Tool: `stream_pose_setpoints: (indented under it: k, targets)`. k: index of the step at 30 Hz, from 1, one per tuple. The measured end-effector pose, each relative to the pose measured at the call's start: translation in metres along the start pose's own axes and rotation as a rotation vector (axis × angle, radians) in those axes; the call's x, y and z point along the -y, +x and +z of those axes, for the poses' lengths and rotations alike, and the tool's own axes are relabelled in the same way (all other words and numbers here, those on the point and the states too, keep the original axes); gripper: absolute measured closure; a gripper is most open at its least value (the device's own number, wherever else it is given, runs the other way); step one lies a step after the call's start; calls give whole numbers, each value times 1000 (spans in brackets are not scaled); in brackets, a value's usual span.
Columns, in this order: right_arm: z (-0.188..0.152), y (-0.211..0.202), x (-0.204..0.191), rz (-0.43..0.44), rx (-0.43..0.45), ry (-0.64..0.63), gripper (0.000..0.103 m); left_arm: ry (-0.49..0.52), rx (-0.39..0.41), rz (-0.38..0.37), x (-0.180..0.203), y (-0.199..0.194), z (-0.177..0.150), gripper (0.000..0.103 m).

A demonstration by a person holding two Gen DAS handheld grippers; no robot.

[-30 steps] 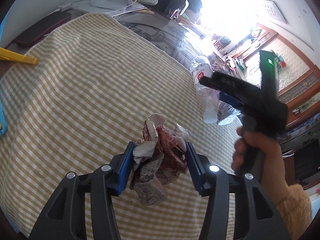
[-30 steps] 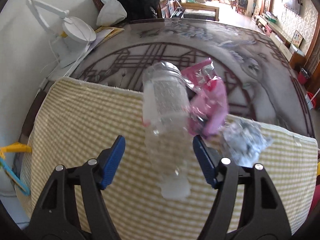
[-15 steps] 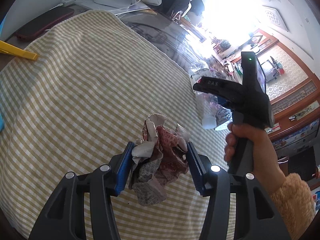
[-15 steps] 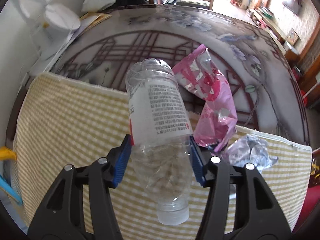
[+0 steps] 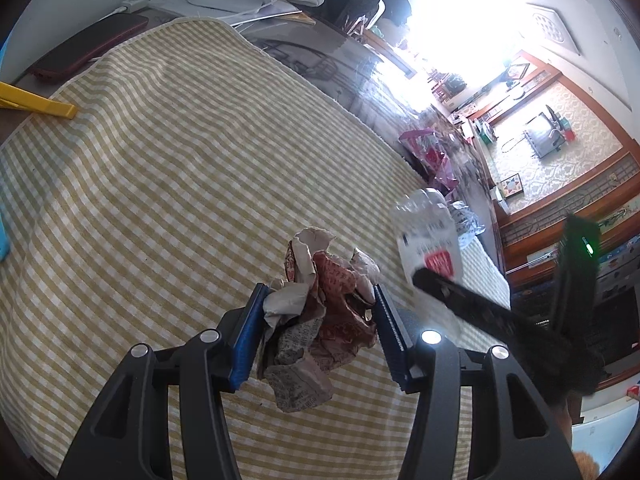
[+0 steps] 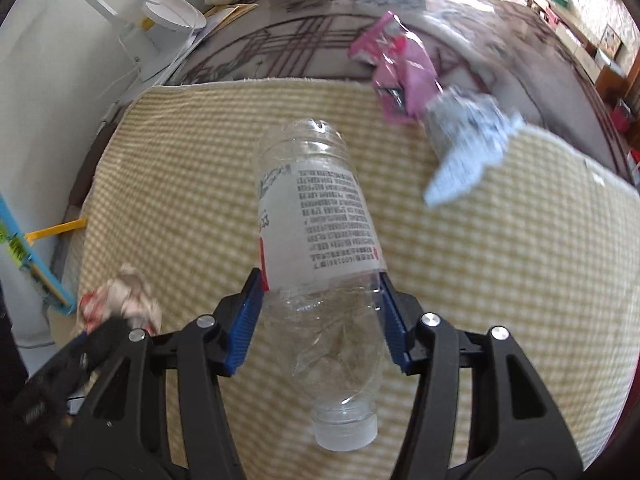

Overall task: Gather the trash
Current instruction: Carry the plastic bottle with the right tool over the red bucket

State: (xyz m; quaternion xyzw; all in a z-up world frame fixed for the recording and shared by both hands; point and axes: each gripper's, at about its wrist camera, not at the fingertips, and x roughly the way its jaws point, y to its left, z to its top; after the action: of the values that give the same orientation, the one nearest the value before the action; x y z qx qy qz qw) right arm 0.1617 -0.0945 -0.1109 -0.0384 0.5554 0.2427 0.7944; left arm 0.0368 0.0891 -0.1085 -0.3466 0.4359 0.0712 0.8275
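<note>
- Left gripper [image 5: 318, 330] clamped on a crumpled paper wrapper [image 5: 320, 320], blue pads pressing it from both sides, the wad hanging above the yellow checked cloth [image 5: 160, 200].
- Right gripper [image 6: 320, 316] closed on a clear plastic bottle [image 6: 320, 240], pads squeezing the dented body just below the printed label.
- Bottle upside down in the grip: white cap [image 6: 346, 434] toward the camera, base pointing away over the cloth.
- Seen from the left wrist view, same bottle [image 5: 428, 248] held just right of the wrapper, the black body of the right gripper blurred beside it.
- Seen from the right wrist view, wrapper [image 6: 120, 296] at lower left, at the tip of the left gripper's dark, blurred frame.
- Pink foil packet [image 6: 400, 76] lying at the far edge of the cloth, partly on the dark patterned table [image 6: 280, 40].
- Crumpled silvery-white wrapper [image 6: 464, 140] touching the pink packet's near end, resting on the cloth; blurred.
- White desk lamp [image 6: 160, 12] at the far left of the table, near the wall.
- Yellow strip [image 5: 36, 102] at the left edge of the cloth; a dark red flat case [image 5: 88, 48] beyond the cloth's far left corner.
- Light blue object [image 6: 28, 256] at the left margin, off the cloth; kind unclear.
</note>
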Motion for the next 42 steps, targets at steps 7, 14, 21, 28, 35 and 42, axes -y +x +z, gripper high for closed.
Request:
stream_pose_setpoints:
  k: [7, 14, 21, 28, 35, 42]
  targets:
    - [-4, -1, -4, -33, -9, -41, 47, -22, -51, 9, -3, 16, -3, 51]
    - [-2, 6, -7, -32, -1, -44, 44, -15, -57, 22, -1, 23, -4, 51]
    - [-13, -6, -5, -54, 38, -89, 48, -10, -49, 25, 0, 26, -3, 51]
    - [-40, -41, 25, 14, 91, -23, 48, 10, -39, 51, 2, 29, -4, 51]
    - [-75, -53, 56, 66, 122, 29, 48, 55, -11, 96, 9, 32, -8, 51]
    - [-82, -53, 89, 187, 133, 168, 48, 105, 46, 165, 14, 32, -8, 51]
